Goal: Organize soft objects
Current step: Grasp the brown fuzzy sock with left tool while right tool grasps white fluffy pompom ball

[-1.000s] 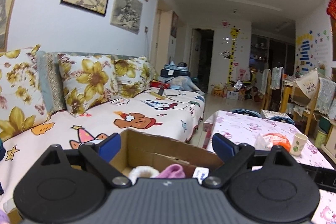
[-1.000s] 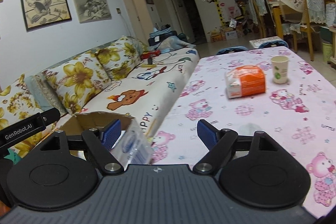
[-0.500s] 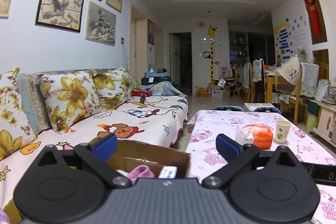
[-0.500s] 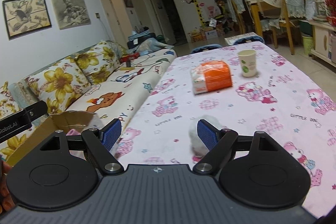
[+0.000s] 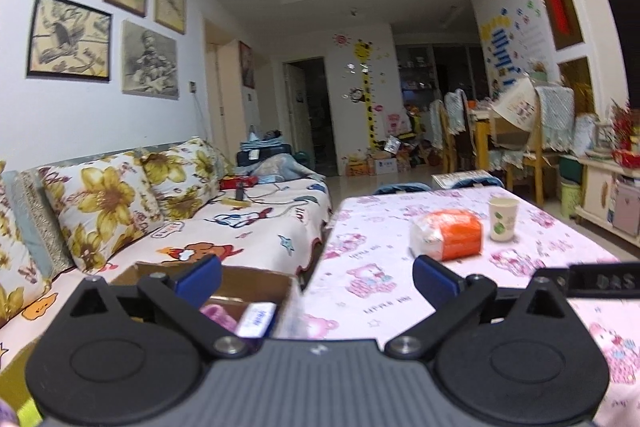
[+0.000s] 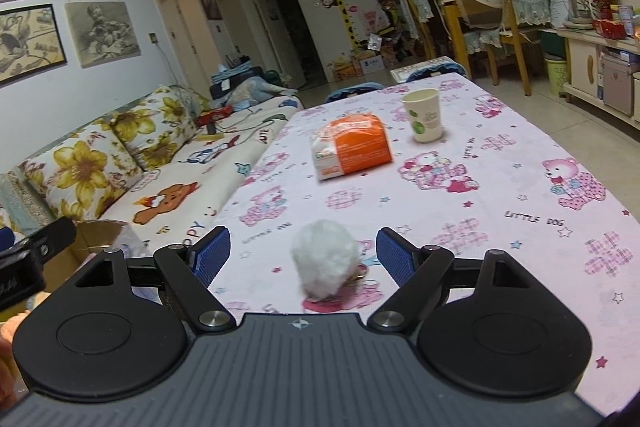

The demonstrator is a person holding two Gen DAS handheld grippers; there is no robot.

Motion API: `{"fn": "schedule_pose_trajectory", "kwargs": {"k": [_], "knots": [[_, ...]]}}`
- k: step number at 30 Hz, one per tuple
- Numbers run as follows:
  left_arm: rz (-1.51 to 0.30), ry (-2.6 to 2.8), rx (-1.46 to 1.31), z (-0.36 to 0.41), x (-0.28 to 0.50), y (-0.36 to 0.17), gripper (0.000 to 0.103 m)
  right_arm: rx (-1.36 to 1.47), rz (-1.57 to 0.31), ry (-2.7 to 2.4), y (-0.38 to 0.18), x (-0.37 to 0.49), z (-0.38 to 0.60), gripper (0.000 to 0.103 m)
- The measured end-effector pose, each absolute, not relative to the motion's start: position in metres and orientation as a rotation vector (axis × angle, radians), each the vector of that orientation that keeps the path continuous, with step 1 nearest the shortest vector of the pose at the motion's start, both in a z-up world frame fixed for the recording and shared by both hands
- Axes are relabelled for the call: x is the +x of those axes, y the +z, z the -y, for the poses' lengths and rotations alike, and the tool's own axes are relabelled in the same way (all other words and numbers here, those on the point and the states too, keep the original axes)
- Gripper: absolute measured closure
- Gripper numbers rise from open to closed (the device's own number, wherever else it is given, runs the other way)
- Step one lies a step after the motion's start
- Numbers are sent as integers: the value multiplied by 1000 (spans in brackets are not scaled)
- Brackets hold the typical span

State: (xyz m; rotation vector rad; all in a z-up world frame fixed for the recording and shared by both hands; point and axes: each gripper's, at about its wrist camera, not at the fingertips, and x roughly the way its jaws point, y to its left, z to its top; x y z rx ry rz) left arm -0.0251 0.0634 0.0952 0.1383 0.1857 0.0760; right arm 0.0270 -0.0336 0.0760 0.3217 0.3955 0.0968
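Observation:
A white fluffy pom-pom lies on the pink bear-print tablecloth, between the wide-open fingers of my right gripper, untouched. My left gripper is open and empty, above the gap between sofa and table. Below it a cardboard box sits on the sofa; inside are a pink soft item and a white-blue pack. The box edge also shows in the right wrist view.
An orange and white tissue pack and a paper cup stand farther along the table. The sofa with flowered cushions runs along the left. Chairs and cabinets stand at the far right.
Both grippers have swung right, from the box toward the table. The white pom-pom has come into view between the right fingers. Both stayed open.

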Motion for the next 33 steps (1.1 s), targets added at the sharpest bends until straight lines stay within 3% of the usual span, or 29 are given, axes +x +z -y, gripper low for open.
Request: {"fn": "schedule_pose_trajectory", "kwargs": {"k": [12,33], "knots": [[-303,19,194,-23,-34,58,2,337,-476,47,57,55,39,0],[-528,128,160,-21,-5,15,5,283,-542,161,40,90,15,0]]}}
